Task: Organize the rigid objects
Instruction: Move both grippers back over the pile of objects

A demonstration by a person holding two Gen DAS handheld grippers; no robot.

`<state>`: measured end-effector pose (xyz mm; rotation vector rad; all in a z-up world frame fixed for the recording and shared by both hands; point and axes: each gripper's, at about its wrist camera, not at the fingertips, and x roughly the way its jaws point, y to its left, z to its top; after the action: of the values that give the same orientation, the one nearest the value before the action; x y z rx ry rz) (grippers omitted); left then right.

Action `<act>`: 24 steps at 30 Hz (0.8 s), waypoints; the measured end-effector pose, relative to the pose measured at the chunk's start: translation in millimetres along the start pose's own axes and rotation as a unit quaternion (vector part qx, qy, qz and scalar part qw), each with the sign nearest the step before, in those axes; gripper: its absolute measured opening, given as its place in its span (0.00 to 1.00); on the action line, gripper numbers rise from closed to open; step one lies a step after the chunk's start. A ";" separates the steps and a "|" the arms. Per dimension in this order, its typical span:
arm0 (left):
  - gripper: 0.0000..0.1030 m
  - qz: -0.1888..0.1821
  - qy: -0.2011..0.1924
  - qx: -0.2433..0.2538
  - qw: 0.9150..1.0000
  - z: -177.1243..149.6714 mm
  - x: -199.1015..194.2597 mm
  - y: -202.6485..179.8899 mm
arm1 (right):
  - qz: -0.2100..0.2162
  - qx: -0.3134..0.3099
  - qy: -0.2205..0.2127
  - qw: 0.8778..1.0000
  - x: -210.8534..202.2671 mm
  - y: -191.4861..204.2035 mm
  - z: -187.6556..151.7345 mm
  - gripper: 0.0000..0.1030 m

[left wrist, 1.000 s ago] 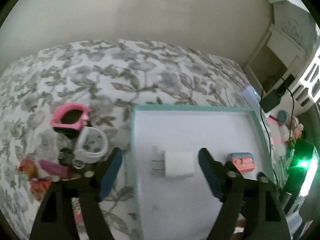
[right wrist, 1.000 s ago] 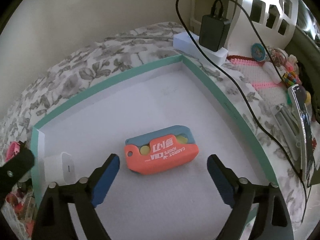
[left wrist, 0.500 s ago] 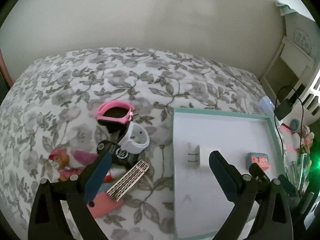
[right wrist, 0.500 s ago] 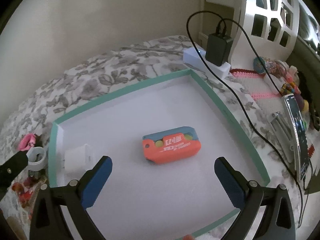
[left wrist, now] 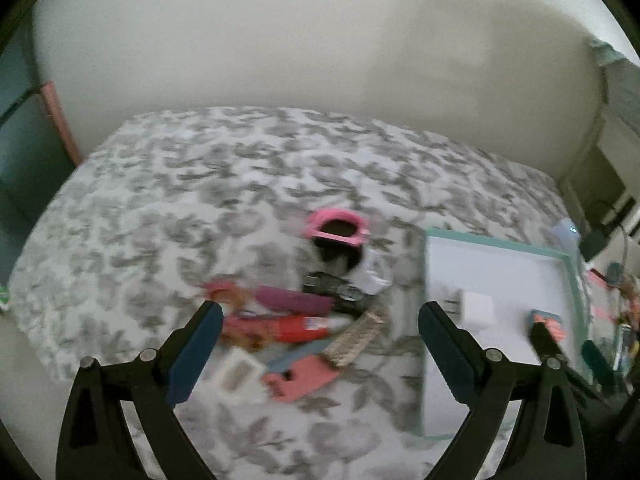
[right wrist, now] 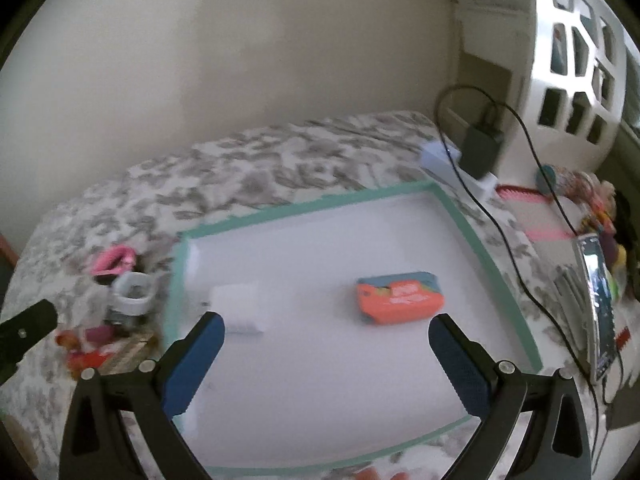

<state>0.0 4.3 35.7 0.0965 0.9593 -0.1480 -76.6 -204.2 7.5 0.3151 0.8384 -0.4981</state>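
Tools: left tool (left wrist: 320, 336) & right tool (right wrist: 326, 340) both wide open, nothing held. Red tube (left wrist: 280, 326), lower centre, judged best gripped across its width, then carried to teal-rimmed white tray (left wrist: 496, 246).

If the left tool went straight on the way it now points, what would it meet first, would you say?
Probably the pile of small things on the bedspread, most likely the red tube between the open left tool; blur leaves depth uncertain.
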 end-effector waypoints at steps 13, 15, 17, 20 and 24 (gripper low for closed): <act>0.95 0.117 -0.017 -0.024 0.993 29.4 -16.8 81.7 | 0.089 -0.053 -0.024 0.994 -22.3 77.7 0.5 1.00; 0.95 0.112 -0.007 -0.028 0.993 26.2 -11.5 87.4 | 0.104 -0.060 -0.015 0.993 -20.6 90.0 -2.7 1.00; 0.95 0.108 0.006 -0.034 0.994 21.6 -4.2 93.9 | 0.120 -0.068 -0.002 0.990 -17.3 102.1 -8.1 1.00; 0.95 0.105 0.022 -0.049 0.993 14.5 8.0 102.6 | 0.137 -0.083 0.022 0.987 -9.5 117.3 -17.2 1.00; 0.95 0.101 0.046 -0.054 0.992 2.8 25.0 108.1 | 0.152 -0.099 0.068 0.981 5.0 130.0 -31.4 1.00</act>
<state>34.7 108.3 18.5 0.1002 1.0409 0.0955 -23.8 -82.1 -6.9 0.2891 0.9446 -0.1062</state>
